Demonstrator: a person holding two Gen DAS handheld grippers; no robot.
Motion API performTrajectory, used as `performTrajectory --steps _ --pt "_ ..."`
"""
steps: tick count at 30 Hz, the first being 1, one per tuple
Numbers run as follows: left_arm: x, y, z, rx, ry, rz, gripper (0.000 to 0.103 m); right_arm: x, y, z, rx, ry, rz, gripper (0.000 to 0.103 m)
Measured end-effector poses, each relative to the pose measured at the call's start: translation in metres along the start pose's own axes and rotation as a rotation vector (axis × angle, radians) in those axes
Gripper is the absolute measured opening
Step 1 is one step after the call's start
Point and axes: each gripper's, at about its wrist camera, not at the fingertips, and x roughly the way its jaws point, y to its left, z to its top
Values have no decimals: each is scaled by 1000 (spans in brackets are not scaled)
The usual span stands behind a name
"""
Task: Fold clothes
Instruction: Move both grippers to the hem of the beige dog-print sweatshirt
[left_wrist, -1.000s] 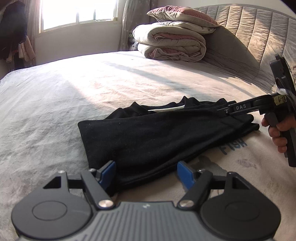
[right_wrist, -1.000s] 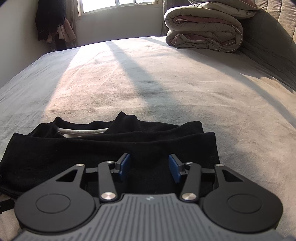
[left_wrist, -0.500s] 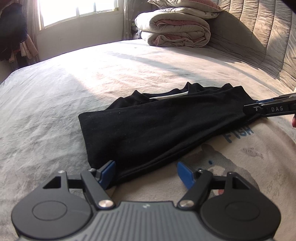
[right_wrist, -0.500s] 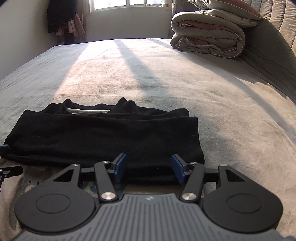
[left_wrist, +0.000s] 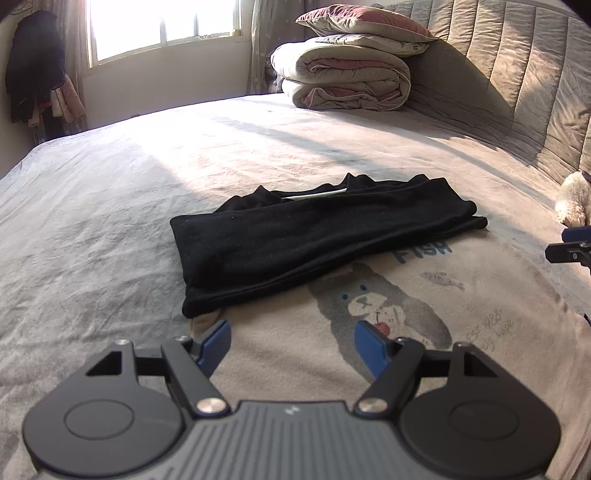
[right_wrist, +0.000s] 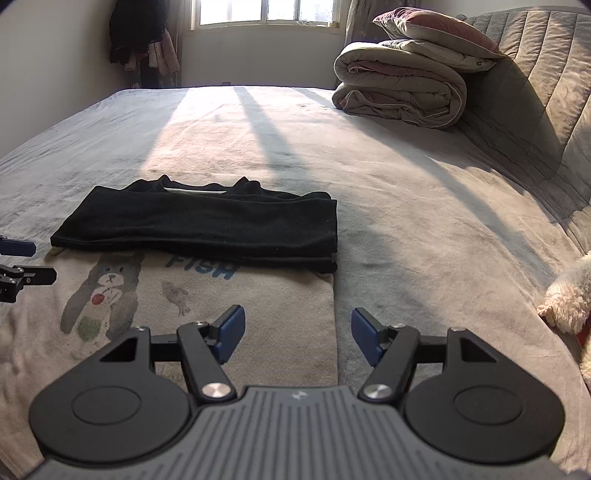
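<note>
Hanging clothes (left_wrist: 35, 70) occupy the far left corner of the room, beside the window (left_wrist: 162, 26). The left claw (left_wrist: 291, 345) is spread, its blue pads apart and gripping nothing, poised low over the near part of a beige shirt (left_wrist: 388, 325) printed with a bear and the word FISH. This shirt lies flat on the bed (left_wrist: 92, 229), toward its near edge. The black shirt (left_wrist: 317, 240), folded into a long band, lies across the far end of the beige shirt, covering its upper part and touching it along the whole width; a white strip shows at its collar. In the right wrist view the right claw (right_wrist: 297, 334) is likewise spread and empty, positioned over the near right corner of the beige shirt (right_wrist: 258, 306), apart from the black shirt (right_wrist: 207, 229). Its tip enters the left wrist view at the right edge. A folded quilt (right_wrist: 402, 96) with a pillow (right_wrist: 432, 31) on top sits at the far right corner of the bed, against the headboard (right_wrist: 546, 88). A white furry object (right_wrist: 569, 295), partly cut off, lies at the right edge.
</note>
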Motion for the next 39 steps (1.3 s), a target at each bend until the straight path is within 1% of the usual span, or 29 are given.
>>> performTrajectory --steps 3,7,11,14,16,19,22,26,29,31,32,33,35,37,39 --pt "-11 -2 -18 -39 7 -8 75 -14 -1 -22 16 10 23 68" --pt "-19 -7 -41 -63 49 24 75 -21 -1 -52 25 35 42 68" --pt "-31 -8 -64 -75 104 62 75 -28 -6 -80 20 65 34 68" --pt "-44 -8 -76 -86 122 75 75 -33 -16 -95 41 82 15 68" --pt "-53 -6 -81 -112 145 77 76 -38 -26 -101 71 92 10 68" --pt "-64 2 -85 -169 187 76 77 -46 -39 -101 114 107 -13 68" --pt "-74 10 -89 -209 235 80 77 -57 -54 -100 152 121 -17 68" --pt "-87 24 -95 -256 266 39 74 -70 -72 -99 227 128 12 68" --pt "-94 39 -98 -330 280 -13 68 -74 -85 -99 298 154 61 68" --pt "-96 48 -100 -373 285 -48 64 -74 -92 -100 356 189 110 67" --pt "-96 53 -102 -395 285 -65 61 -73 -95 -100 387 210 138 63" --pt "-97 58 -103 -417 286 -82 58 -72 -98 -101 415 228 167 56" --pt "-96 68 -106 -468 286 -127 56 -70 -103 -103 464 255 225 50" --pt "-94 79 -109 -532 292 -183 52 -65 -106 -104 493 277 266 48" --pt "-91 88 -113 -604 308 -248 45 -59 -109 -104 514 297 300 46"
